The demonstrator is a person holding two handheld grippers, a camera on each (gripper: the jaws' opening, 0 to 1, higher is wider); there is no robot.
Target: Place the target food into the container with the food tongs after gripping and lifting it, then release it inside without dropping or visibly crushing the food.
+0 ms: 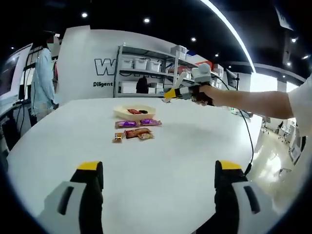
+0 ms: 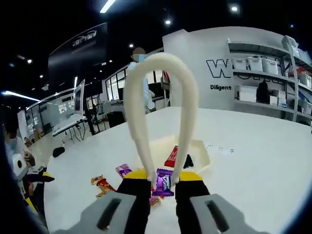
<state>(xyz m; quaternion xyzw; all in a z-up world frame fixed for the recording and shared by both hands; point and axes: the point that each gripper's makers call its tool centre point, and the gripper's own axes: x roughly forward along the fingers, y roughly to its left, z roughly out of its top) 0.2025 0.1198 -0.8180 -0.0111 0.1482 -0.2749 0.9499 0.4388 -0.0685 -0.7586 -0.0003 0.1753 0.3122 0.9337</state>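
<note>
On the white bench (image 1: 195,146), the left claw (image 1: 160,181) is held wide and empty, its two dark, yellow-tipped jaws well apart above the bare surface. Farther back, loose wrapped sweets (image 1: 132,132) are seen just in front of a shallow cream tray (image 1: 134,113). In the right gripper view, the right claw (image 2: 164,184) is closed narrow on a pair of pale, smooth, looped tongs (image 2: 161,105), whose tips pinch a glossy purple candy (image 2: 164,182) lifted above the bench, near the tray (image 2: 201,155). It is judged that the squeeze should be kept light and steady, the candy carried over the tray's rim, lowered inside, and the tongs then eased apart.
</note>
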